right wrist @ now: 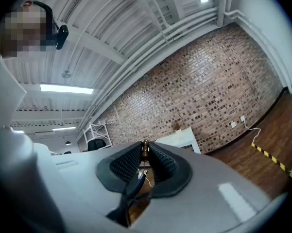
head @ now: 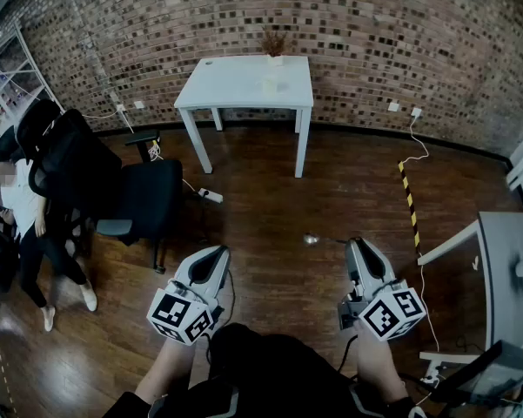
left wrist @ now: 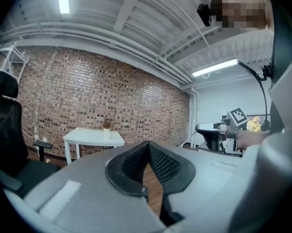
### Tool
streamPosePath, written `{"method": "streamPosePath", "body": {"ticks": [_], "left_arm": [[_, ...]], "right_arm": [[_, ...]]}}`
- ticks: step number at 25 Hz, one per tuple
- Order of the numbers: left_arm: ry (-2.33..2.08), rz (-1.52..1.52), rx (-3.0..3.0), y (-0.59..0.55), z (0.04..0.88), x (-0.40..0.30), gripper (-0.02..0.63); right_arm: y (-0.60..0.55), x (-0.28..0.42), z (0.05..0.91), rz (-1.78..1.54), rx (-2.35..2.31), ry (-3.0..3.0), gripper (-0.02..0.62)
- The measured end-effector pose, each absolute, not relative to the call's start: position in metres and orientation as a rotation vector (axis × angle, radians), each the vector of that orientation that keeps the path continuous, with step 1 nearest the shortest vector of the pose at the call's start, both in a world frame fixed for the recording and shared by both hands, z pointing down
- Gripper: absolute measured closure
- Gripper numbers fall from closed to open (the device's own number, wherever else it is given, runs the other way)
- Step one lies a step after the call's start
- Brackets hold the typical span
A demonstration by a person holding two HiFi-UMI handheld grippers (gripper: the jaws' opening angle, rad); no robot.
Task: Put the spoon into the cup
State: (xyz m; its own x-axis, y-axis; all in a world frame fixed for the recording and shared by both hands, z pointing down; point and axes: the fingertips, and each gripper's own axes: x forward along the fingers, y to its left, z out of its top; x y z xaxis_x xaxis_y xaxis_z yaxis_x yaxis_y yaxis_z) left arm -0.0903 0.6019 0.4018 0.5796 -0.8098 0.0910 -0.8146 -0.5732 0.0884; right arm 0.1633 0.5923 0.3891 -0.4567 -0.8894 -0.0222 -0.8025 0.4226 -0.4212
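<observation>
Right gripper [head: 354, 245] is clamped on the spoon [head: 311, 239]; left gripper [head: 218, 253] is closed and empty. The cup [head: 269, 84] is well ahead of both, so insertion is still to be done.

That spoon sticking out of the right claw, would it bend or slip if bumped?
Probably stiff: the spoon juts out level from the right claw without drooping. It looks thin and shiny, so likely light and maybe slippery; held near one end, it might swivel.

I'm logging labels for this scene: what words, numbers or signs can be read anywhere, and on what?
No words or numbers can be read in any view.
Left cube and right cube: only black-and-white square patterns, no letters.
Floor tape: yellow-black stripes, no print.
</observation>
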Motion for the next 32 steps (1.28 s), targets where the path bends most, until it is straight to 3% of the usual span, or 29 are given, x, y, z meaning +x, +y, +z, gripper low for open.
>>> {"method": "streamPosePath", "body": {"ticks": [10, 23, 32], "left_arm": [[-1.398, -0.018, 2.648, 0.539, 0.413, -0.112, 0.611], [-1.268, 0.009, 2.709, 0.401, 0.401, -0.168, 0.611], [-1.16, 0.006, 2.696, 0.335, 0.4, -0.168, 0.611]], "right_arm": [[0.524, 0.148, 0.4, -0.499, -1.481, 2.431, 0.541], [0.391, 0.078, 0.371, -0.484, -1.547, 2.388, 0.541], [0.333, 0.063, 0.366, -0.526, -1.582, 2.387, 0.541]]}}
